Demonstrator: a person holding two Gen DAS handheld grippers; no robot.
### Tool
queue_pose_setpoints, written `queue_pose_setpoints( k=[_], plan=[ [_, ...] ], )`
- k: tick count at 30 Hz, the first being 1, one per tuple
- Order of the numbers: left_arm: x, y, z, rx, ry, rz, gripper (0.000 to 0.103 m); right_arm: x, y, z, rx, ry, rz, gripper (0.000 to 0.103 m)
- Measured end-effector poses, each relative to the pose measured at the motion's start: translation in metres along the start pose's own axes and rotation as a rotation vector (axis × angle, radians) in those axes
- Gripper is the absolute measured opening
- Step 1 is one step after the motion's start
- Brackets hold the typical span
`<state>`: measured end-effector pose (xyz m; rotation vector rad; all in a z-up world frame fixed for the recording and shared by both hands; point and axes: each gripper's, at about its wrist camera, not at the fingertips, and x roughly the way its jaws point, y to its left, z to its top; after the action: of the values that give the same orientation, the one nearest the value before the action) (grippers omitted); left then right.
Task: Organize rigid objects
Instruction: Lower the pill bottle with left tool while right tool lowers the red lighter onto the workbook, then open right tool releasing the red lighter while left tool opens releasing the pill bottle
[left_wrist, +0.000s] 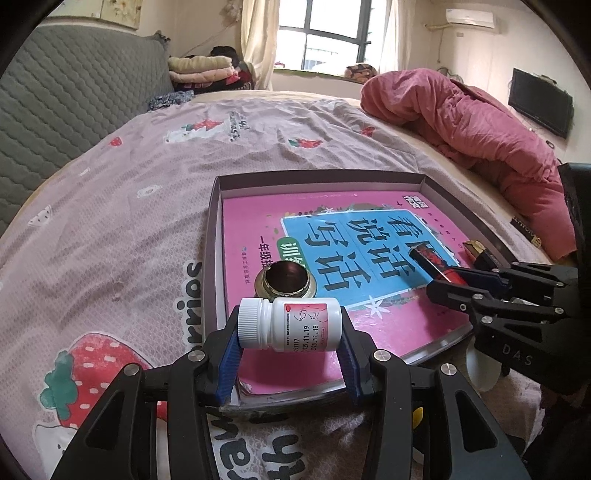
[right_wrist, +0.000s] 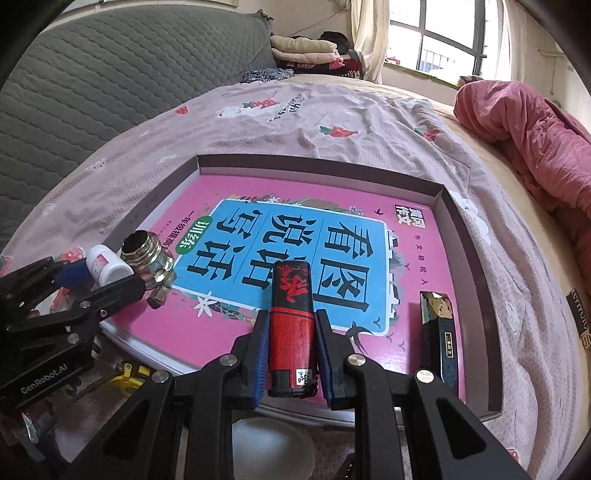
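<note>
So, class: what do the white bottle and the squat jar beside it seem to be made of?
White pill bottle: likely plastic, matte and opaque, with a ribbed screw cap and a paper label. Squat jar: probably clear glass, glossy and see-through at the base, with a brassy threaded neck.

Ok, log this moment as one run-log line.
left gripper: shut on white pill bottle | right gripper: shut on red lighter | both over pink book in tray

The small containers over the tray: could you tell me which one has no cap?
The glass jar standing on the pink book: its threaded mouth is open, while the white pill bottle keeps its cap.
</note>
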<state>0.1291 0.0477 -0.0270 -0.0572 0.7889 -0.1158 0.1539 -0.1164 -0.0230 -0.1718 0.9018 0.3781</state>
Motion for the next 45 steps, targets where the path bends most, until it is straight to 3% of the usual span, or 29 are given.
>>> queue_pose_setpoints(
  k=[19, 22, 27, 35, 45],
  plan=[
    [0.001, 0.0, 0.001, 0.011, 0.02, -0.004, 0.047, 0.007, -0.006, 0.002, 0.029, 0.027, 0.003, 0.023],
    [0.002, -0.006, 0.0, 0.027, 0.03, -0.042, 0.047, 0.006, -0.005, 0.002, 0.017, 0.025, -0.008, 0.024],
    [0.004, -0.008, -0.001, 0.017, 0.035, -0.045, 0.047, 0.0, -0.006, 0.0, 0.012, 0.009, -0.029, 0.031],
    [0.015, -0.01, 0.004, 0.006, 0.068, -0.057, 0.047, -0.013, -0.017, -0.003, 0.077, -0.019, -0.009, 0.032],
    [0.023, -0.016, 0.007, 0.037, 0.071, -0.02, 0.047, -0.033, -0.029, -0.009, 0.145, -0.049, -0.022, 0.032]
  ],
)
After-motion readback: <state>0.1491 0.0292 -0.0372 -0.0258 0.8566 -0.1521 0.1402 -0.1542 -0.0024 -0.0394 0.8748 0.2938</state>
